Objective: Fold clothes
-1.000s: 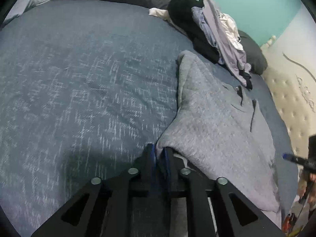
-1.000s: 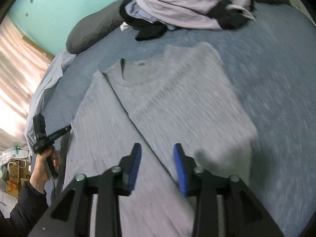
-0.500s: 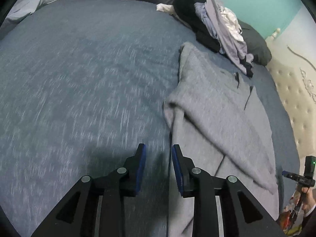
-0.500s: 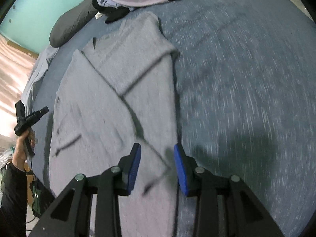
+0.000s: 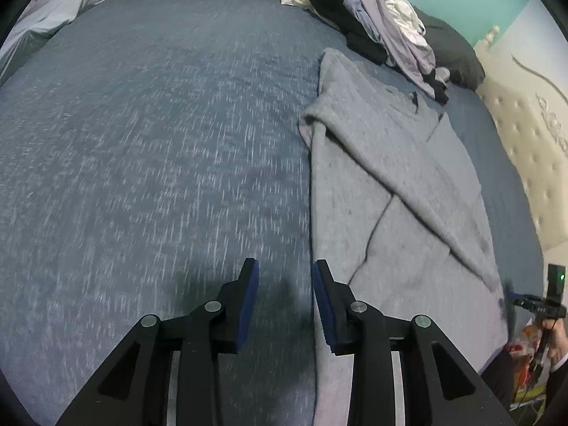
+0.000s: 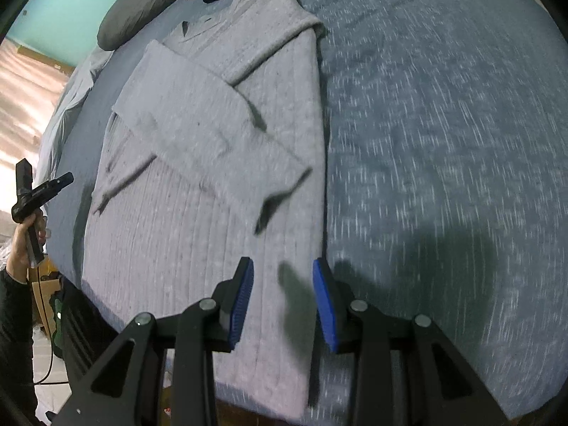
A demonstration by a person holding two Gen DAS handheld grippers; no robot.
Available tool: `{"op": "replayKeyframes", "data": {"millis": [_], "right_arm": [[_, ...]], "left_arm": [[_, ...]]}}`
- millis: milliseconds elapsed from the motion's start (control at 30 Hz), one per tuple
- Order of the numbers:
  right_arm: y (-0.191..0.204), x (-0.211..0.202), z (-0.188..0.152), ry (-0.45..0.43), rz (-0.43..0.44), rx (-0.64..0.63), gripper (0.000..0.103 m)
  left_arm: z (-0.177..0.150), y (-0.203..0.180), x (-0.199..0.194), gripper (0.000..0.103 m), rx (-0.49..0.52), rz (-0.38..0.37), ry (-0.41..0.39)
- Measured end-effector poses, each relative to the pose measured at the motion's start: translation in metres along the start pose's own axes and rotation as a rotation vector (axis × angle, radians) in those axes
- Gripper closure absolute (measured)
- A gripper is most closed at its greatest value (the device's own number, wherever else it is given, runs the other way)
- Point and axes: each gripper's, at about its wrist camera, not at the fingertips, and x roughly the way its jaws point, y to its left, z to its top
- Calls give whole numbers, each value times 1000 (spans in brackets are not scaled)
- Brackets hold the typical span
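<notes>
Sweater [image 5: 401,191] flat on bed [image 5: 159,142]; left claw [image 5: 285,305] just spreading, empty; right claw [image 6: 282,301] spread, empty.

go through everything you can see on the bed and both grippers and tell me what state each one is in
Grey knitted sweater: lying flat on the bed, both sleeves folded across the body.
Mixed pile of clothes: heaped, unfolded.
Dark grey pillow: lying at the bed's far end.
Left gripper: open, empty, jaws just opened.
Right gripper: open, empty.
</notes>
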Motion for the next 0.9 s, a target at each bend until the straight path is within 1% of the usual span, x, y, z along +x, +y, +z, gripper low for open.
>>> {"op": "replayKeyframes", "data": {"millis": [133,300,500,533,600,633,700,800,900], "right_arm": [[1,-3,-17,12,-10,4,68],[-2,-3,-37,36,-17,6,68],[4,0,-51,39,-16,-9,69],[5,0,-51,37,-25,-15,71],[7,1,-52,37,-40,-25,86],[7,1,-52,35,-50,-26,88],[6,2,-52,27,-56,-25,98],[3,-1,-54,9,-43,-17,100],[0,-11,-57,-19,-36,-15,101]], "left_arm": [[-12,-1,-8,68,4,-6,13],[-28,-7,-10,68,11,-11,52],[-45,-14,-19,67,40,-6,69],[-47,-14,-21,67,43,-5,70],[-50,-16,-24,67,49,-3,73],[-53,-17,-25,67,51,-3,76],[-57,-18,-27,65,56,-3,83],[-64,-18,-26,61,59,-2,95],[-70,-17,-21,61,55,-9,114]]}}
